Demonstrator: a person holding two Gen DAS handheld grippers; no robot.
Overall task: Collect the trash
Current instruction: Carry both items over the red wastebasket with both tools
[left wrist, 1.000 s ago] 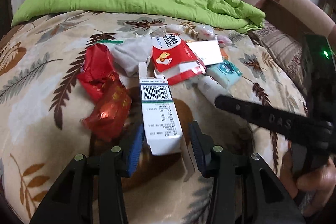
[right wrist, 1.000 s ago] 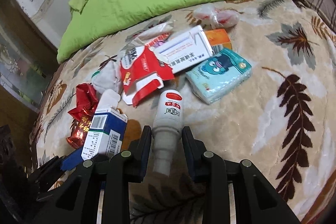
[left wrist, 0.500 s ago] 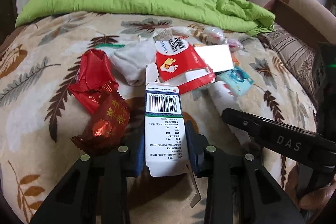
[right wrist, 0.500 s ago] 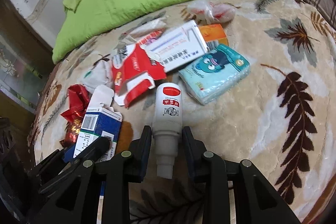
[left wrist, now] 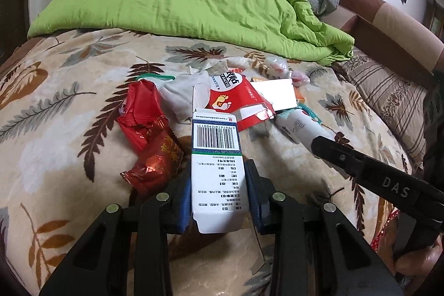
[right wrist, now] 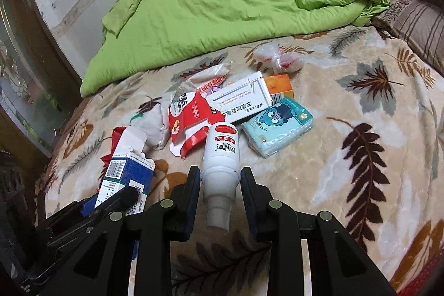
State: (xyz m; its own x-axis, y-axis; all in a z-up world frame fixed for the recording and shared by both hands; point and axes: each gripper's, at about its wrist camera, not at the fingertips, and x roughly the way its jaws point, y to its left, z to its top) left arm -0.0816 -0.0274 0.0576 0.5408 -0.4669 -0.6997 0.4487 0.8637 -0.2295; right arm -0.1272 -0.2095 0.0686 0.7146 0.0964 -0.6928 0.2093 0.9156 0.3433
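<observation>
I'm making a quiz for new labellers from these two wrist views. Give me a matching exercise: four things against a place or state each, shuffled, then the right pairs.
Things:
1. barcode box
2. white bottle
3. tissue pack
4. green duvet

Places or states:
A. bunched at the far end of the bed
B. clamped in the left gripper
C. lying flat, nothing touching it
D. clamped in the right gripper

Pairs: 1-B, 2-D, 3-C, 4-A
</observation>
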